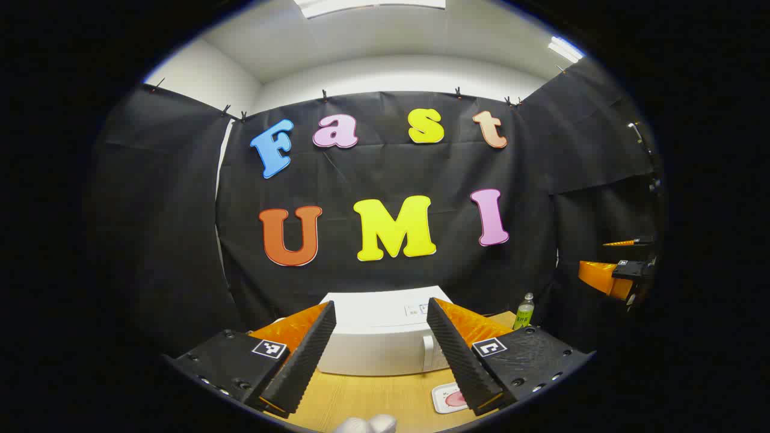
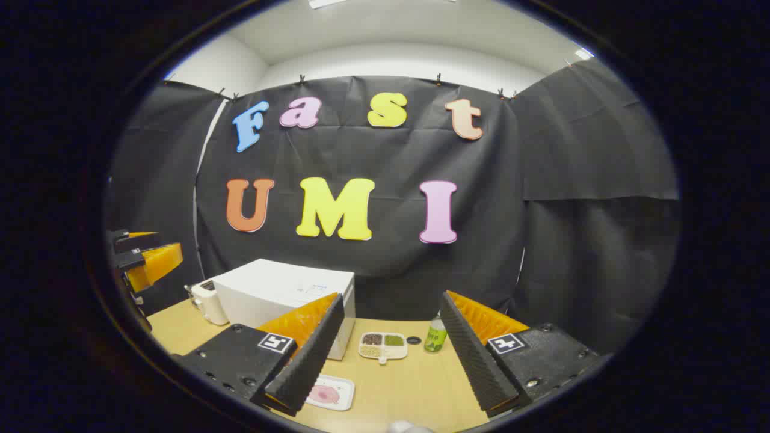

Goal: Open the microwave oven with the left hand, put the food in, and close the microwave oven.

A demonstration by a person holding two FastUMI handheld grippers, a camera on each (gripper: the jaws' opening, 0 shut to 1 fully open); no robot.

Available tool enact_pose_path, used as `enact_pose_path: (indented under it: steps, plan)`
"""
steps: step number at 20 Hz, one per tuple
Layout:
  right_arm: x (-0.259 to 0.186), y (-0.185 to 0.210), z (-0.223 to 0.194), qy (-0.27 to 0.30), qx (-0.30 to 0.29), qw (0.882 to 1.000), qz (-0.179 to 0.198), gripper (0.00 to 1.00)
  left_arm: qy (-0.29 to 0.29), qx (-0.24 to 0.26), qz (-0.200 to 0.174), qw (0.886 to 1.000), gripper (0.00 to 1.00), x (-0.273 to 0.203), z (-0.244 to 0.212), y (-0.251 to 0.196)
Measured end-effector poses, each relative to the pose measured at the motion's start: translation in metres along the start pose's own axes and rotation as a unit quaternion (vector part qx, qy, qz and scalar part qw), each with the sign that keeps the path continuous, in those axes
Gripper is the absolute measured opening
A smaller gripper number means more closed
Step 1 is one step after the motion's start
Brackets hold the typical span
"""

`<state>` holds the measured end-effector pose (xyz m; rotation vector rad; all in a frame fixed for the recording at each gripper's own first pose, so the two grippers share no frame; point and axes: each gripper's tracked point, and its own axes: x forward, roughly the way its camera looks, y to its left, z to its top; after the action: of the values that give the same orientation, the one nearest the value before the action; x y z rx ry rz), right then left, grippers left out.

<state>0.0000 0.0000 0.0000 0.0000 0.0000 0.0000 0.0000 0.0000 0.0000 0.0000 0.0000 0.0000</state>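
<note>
The microwave (image 1: 379,337) is sitting shut at the back of the wooden table (image 1: 373,397), its handle (image 1: 428,353) facing the left gripper (image 1: 379,373), whose jaws are hanging spread wide with nothing between them. The food tray (image 2: 328,394) is lying in front, near the equally wide-spread, empty right gripper (image 2: 391,367). Biggest risk, I'd say: the door is swinging out over that tray and knocking it.

Microwave oven (image 2: 283,288): smooth white casing, slight sheen, plastic-looking handle (image 1: 428,353). Table (image 2: 415,385): pale wood-grain, matt. Booth wall (image 2: 589,198): matt black cloth, creased. Bottle (image 2: 435,337), at 3 o'clock of the divided tray (image 2: 383,347): clear glossy plastic. Gripper fingers (image 1: 460,355): ribbed, matt.
</note>
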Motion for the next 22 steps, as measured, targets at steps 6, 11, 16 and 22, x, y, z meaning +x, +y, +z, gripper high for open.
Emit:
enact_pose_path:
  steps: [6,11,16,22]
  plan:
    - [0.032,-0.027,0.003,-0.011,-0.007,1.000,0.007,0.96,0.000,0.009,-0.006,1.000,0.96,0.027,-0.006,-0.038]
    - [0.052,-0.024,-0.020,0.009,0.021,0.998,0.052,1.00,0.006,0.015,0.019,1.000,0.96,0.045,-0.014,-0.054]
    - [0.046,-0.030,-0.028,0.008,0.049,0.999,0.020,1.00,0.026,0.002,-0.008,1.000,0.96,0.046,-0.032,-0.061]
    - [0.031,-0.029,-0.040,0.016,0.034,0.999,0.002,0.96,0.021,0.006,-0.006,1.000,1.00,0.046,-0.042,-0.051]
